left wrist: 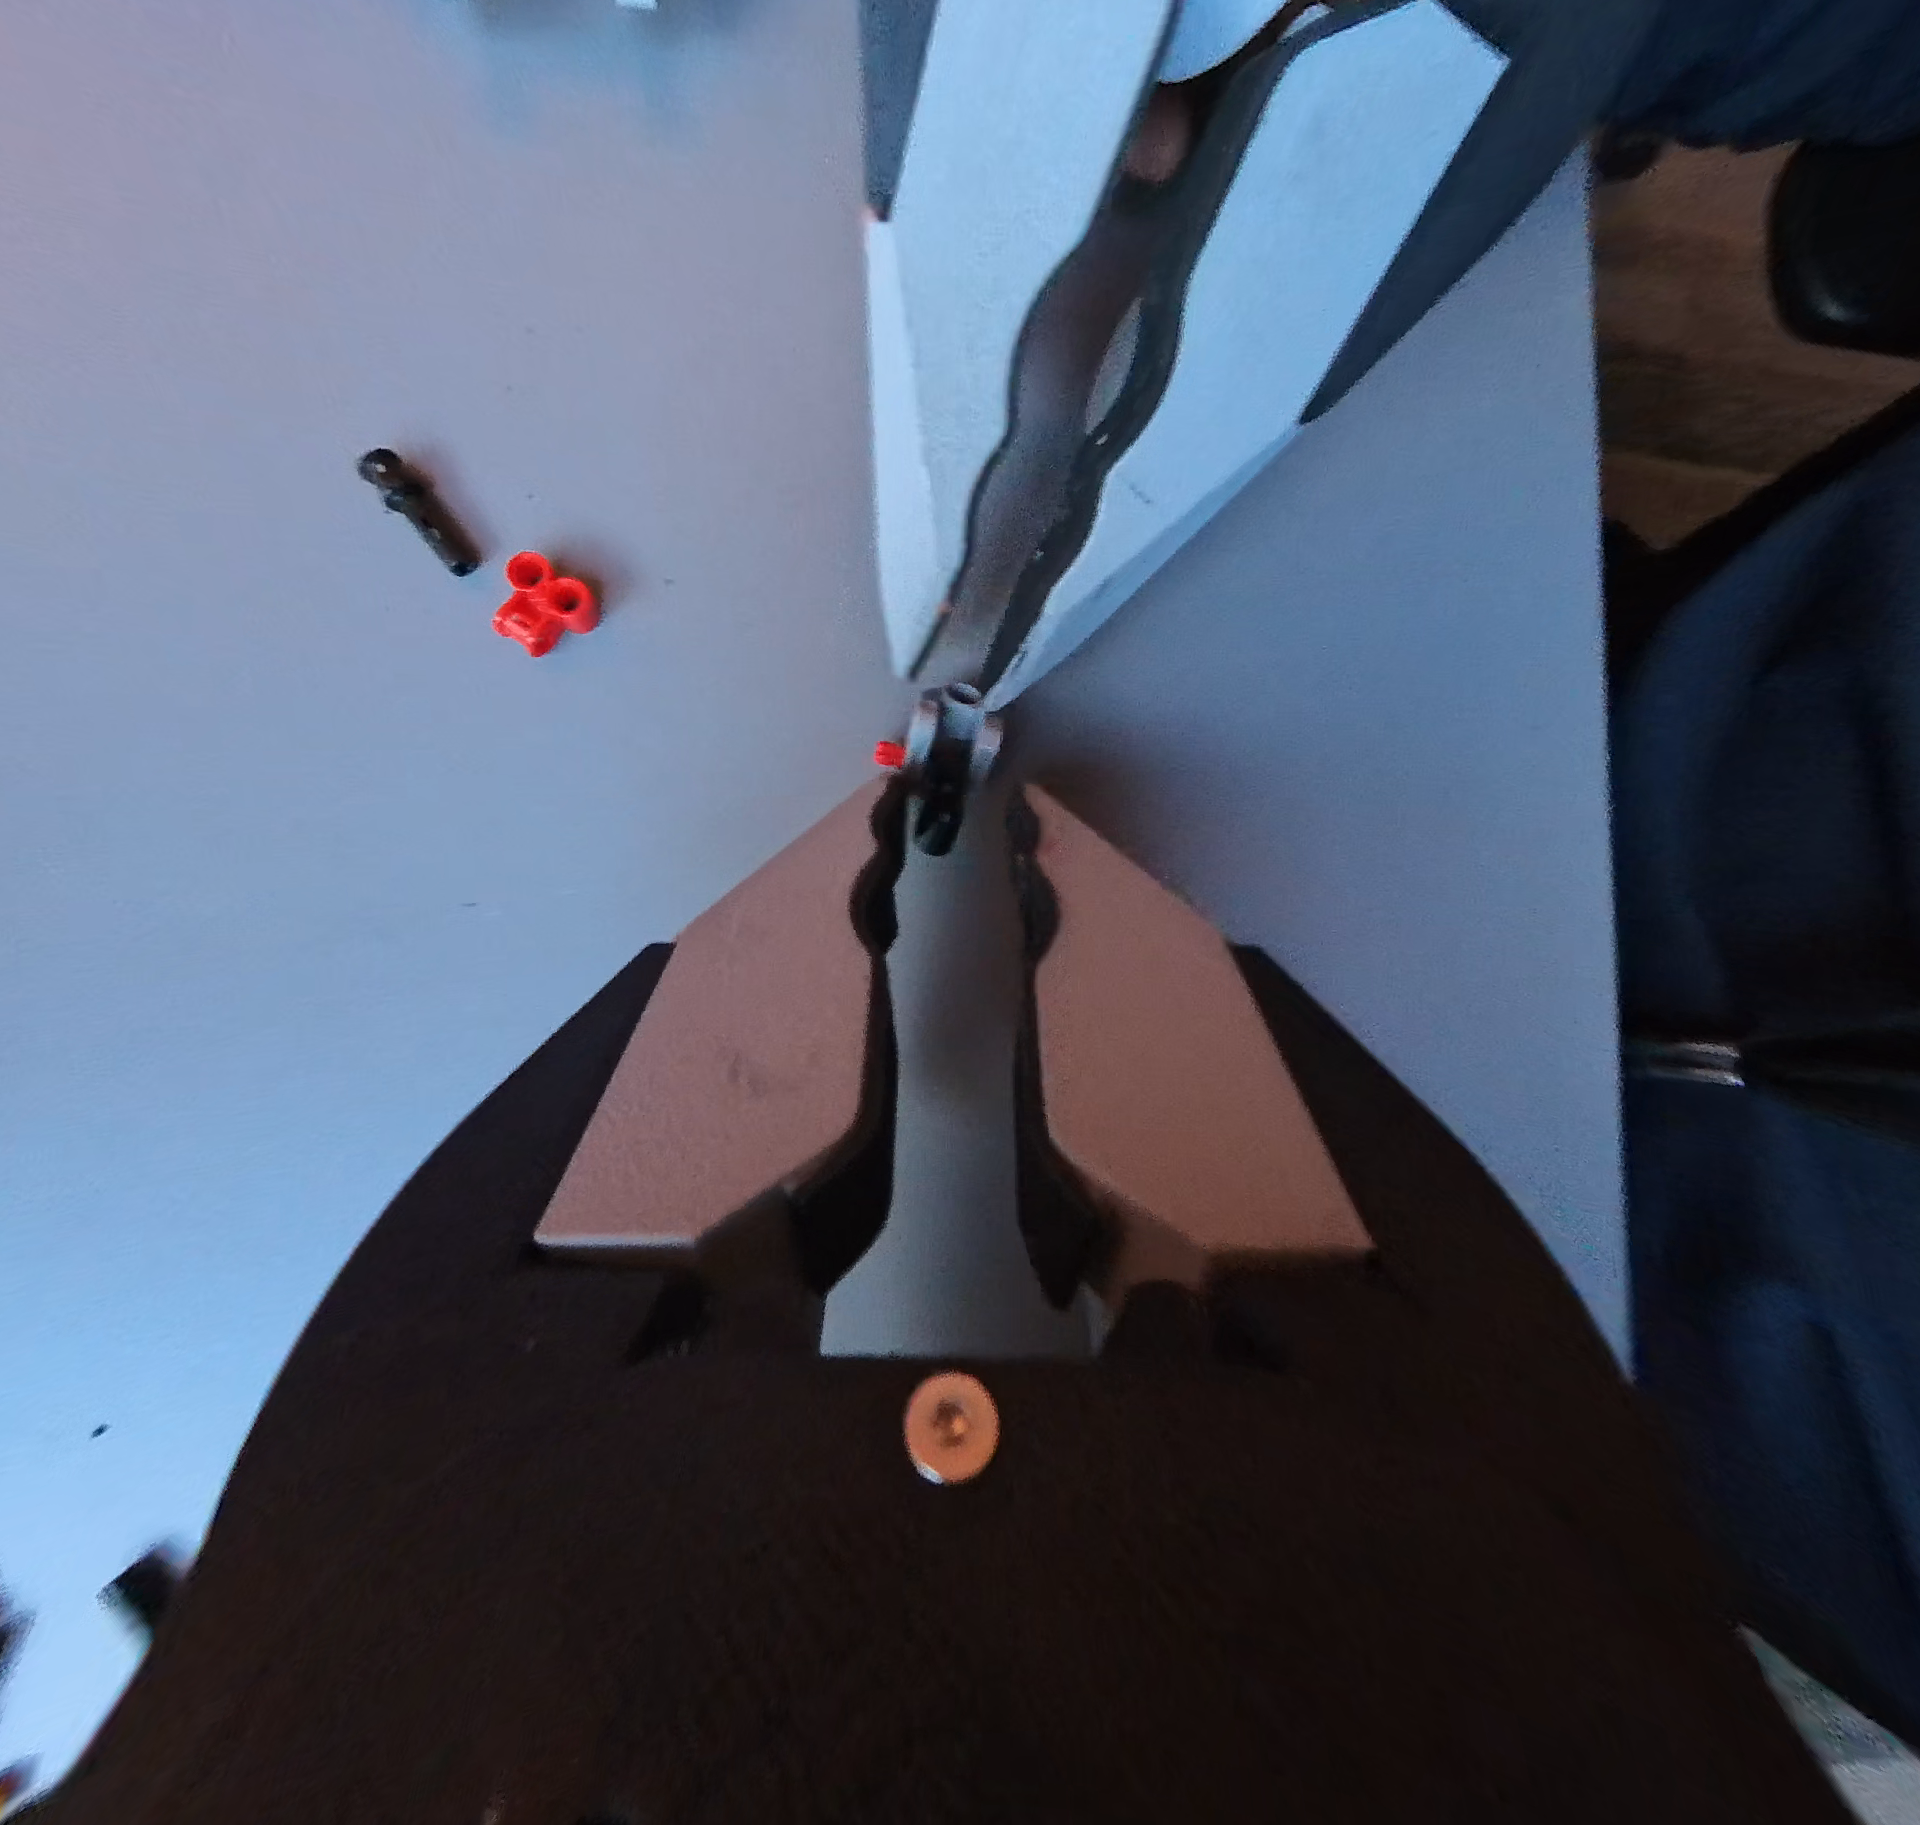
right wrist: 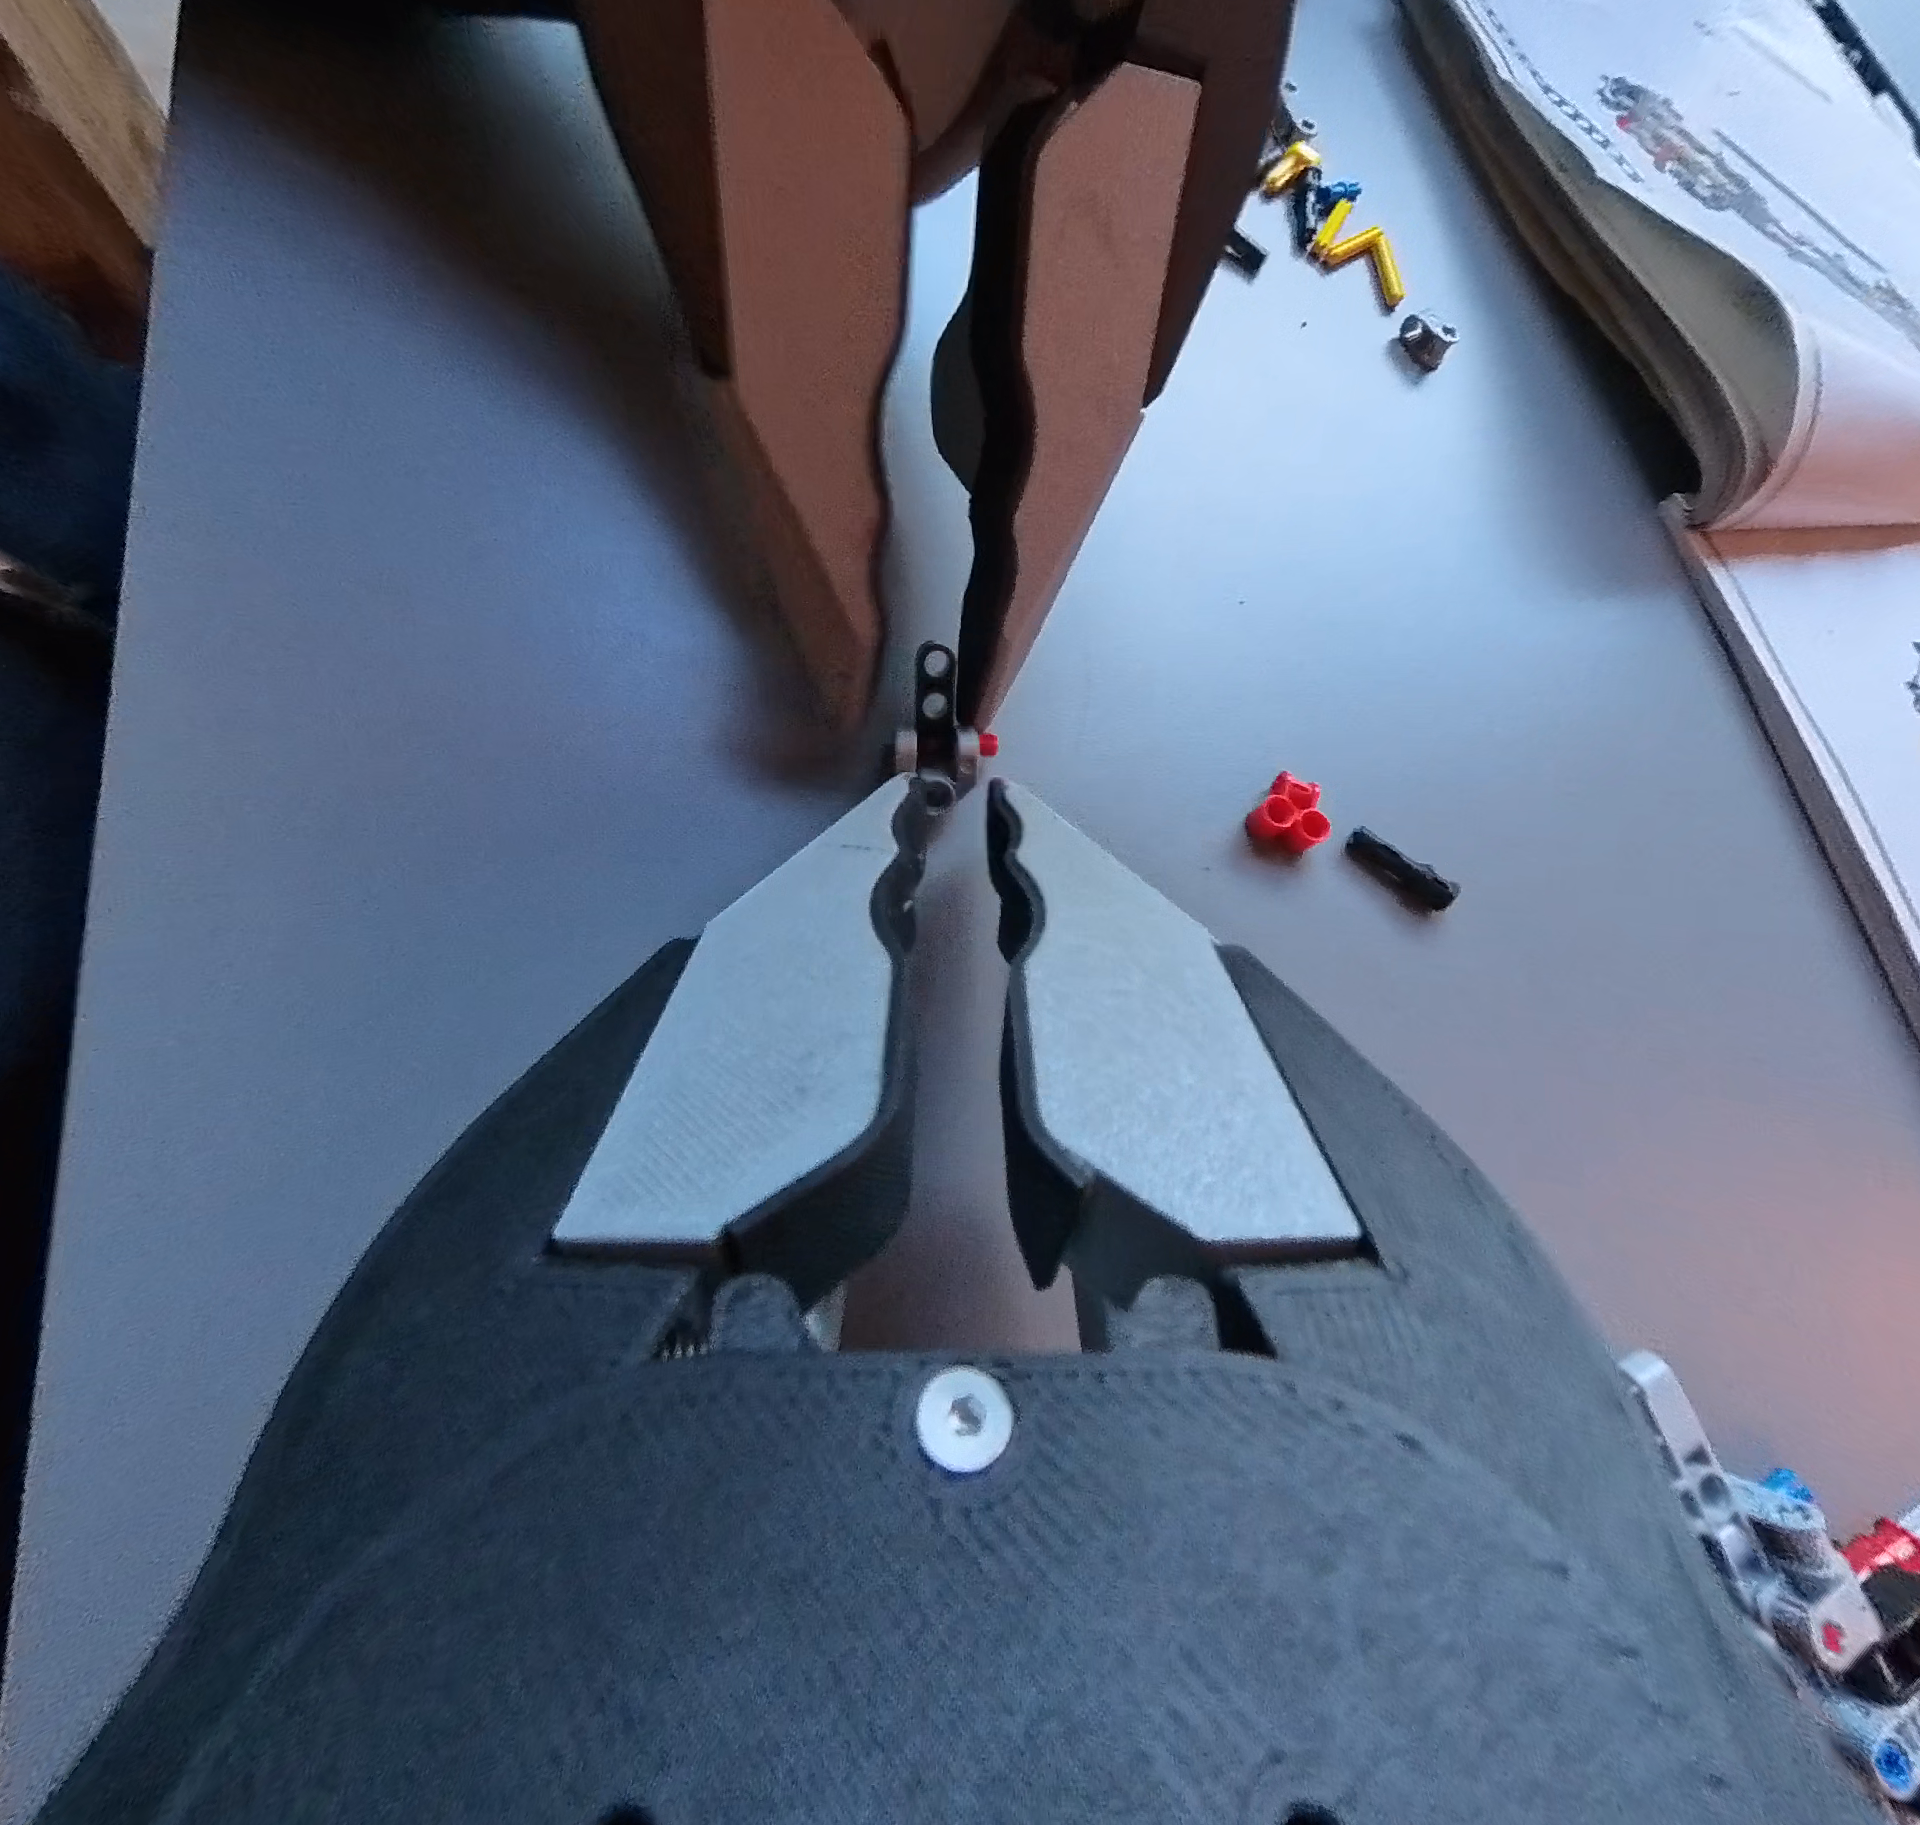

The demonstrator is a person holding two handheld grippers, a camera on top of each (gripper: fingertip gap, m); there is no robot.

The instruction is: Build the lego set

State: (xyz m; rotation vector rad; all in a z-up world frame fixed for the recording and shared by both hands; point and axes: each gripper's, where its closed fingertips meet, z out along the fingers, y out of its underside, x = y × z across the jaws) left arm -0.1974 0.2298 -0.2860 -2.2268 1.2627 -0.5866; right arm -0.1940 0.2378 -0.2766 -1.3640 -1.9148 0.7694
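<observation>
The small toy piece (right wrist: 938, 736) is in the middle of both frames, just above the grey table (left wrist: 312, 217). It is a black bar with holes, and across it sits a grey sleeve with a red pin at one end. These parts are already joined together. A red connector (left wrist: 545, 603) and a short black pin (left wrist: 418, 511) lie loose on the table, near each other, at the left of the left wrist view. They are not joined to anything.

My right gripper (right wrist: 945, 793) comes at the piece from below in its own view. Its fingers stand close together, and they seem to pinch the grey end of the piece. My left gripper (left wrist: 951, 809) points at it from the opposite side, so the two grippers meet tip to tip. Its fingers are apart. The black bar stands between them, close to one pad (left wrist: 883, 819), and I see a gap on the other side.

At the upper right of the right wrist view lie some yellow pins (right wrist: 1351, 248) and an open booklet (right wrist: 1662, 217). A half-built toy (right wrist: 1787, 1588) is at the lower right.
</observation>
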